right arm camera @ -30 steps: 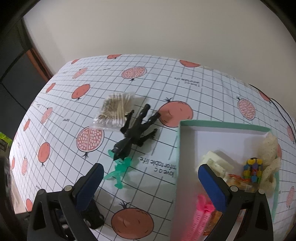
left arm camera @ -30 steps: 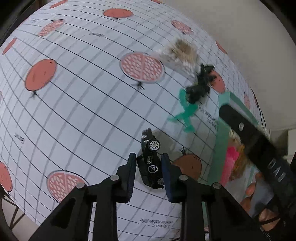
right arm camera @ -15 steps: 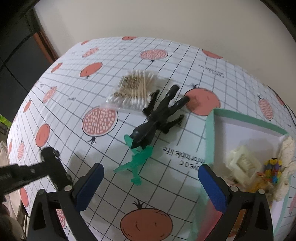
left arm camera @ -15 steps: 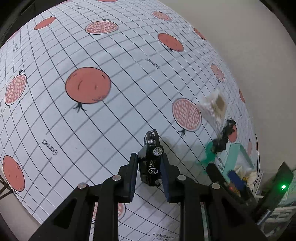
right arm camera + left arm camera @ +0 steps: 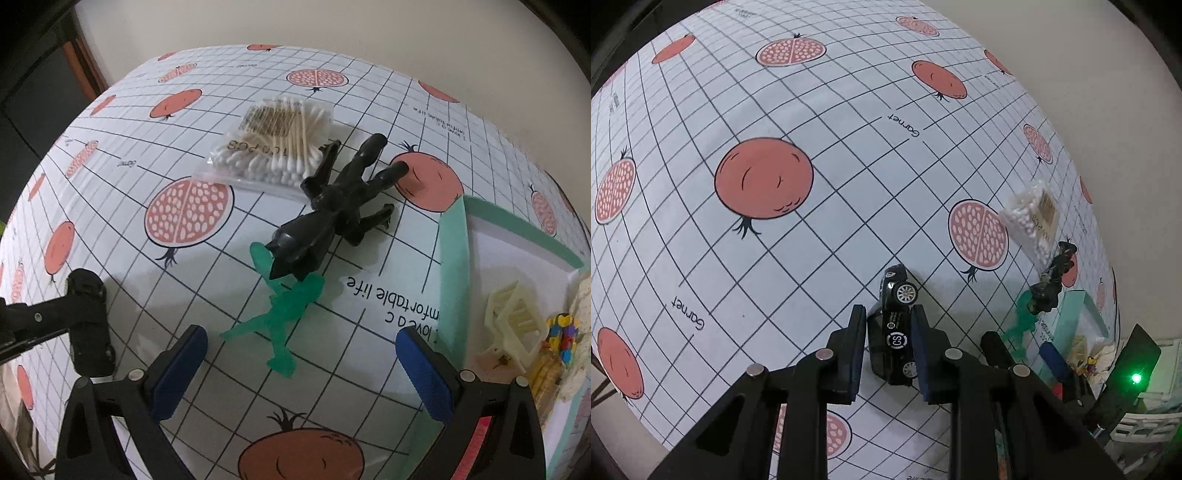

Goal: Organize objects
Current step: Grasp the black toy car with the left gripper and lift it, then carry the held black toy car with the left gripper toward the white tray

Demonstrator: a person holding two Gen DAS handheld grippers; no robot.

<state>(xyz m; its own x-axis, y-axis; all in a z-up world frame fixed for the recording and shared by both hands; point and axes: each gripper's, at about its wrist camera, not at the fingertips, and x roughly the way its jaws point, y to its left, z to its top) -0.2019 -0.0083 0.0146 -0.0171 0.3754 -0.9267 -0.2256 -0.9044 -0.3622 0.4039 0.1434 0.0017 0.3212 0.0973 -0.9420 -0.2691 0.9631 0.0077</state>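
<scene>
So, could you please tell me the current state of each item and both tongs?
Left tongs: shut on the toy car.
Toy car: gripped, on its side.
Right tongs: open, holding nothing.
Black figure: lying on the cloth.
Green figure: lying flat.
Swab bag: sealed.
Box: open.

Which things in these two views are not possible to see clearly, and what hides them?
- Black toy car, left wrist view: the left gripper fingers cover both its sides.
- Box, right wrist view: the near and right parts are cut by the frame edge and a finger; its pink content stays unclear.
- Green figure, right wrist view: the black figure lies over its upper part.
- Cotton swab bag, left wrist view: too small to read.
</scene>
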